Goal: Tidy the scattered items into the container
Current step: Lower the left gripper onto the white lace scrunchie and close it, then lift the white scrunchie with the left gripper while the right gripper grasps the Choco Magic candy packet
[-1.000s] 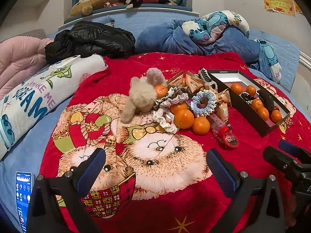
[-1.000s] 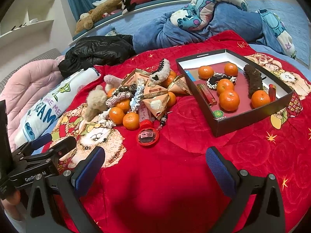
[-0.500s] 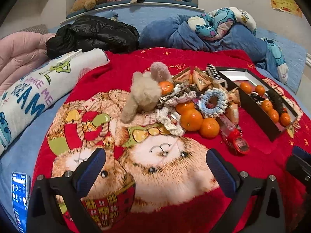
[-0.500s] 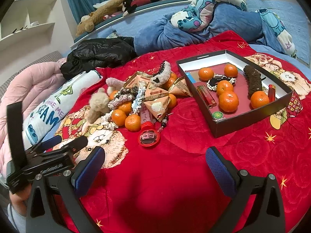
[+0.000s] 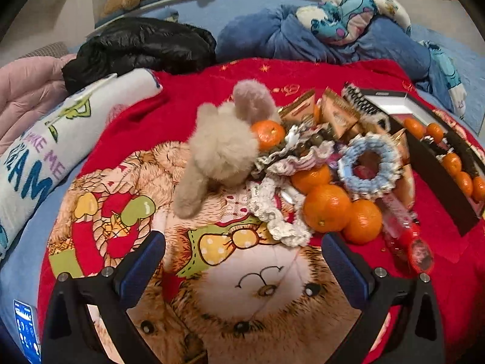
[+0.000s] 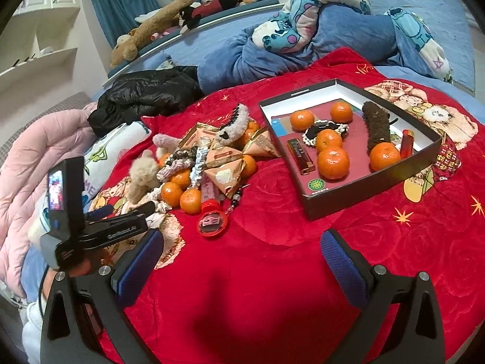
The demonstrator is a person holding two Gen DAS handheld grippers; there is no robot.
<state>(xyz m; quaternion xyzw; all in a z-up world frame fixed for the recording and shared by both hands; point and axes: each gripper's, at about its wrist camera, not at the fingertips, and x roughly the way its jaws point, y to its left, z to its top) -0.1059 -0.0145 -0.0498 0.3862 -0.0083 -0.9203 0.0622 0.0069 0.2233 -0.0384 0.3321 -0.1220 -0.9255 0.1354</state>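
Note:
A pile of scattered items lies on the red blanket: a beige plush toy (image 5: 221, 148), tangerines (image 5: 326, 207), a white scrunchie (image 5: 275, 215), a blue scrunchie (image 5: 368, 166), orange packets (image 6: 224, 166) and a round red toy (image 6: 212, 223). The black box (image 6: 363, 188) to the right holds several tangerines, a dark hair roller and small things. My left gripper (image 5: 242, 261) is open and empty, just short of the white scrunchie; it also shows in the right wrist view (image 6: 127, 209). My right gripper (image 6: 242, 261) is open and empty, over bare blanket before the box.
A black jacket (image 5: 139, 45), a white printed pillow (image 5: 45, 151) and pink quilt (image 6: 33, 157) lie at the left. Blue bedding with a plush (image 6: 303, 30) lies behind. A phone (image 5: 27, 330) lies at the left front.
My left gripper has moved forward toward the pile, so the scrunchies and tangerines are much closer. My right gripper has hardly moved.

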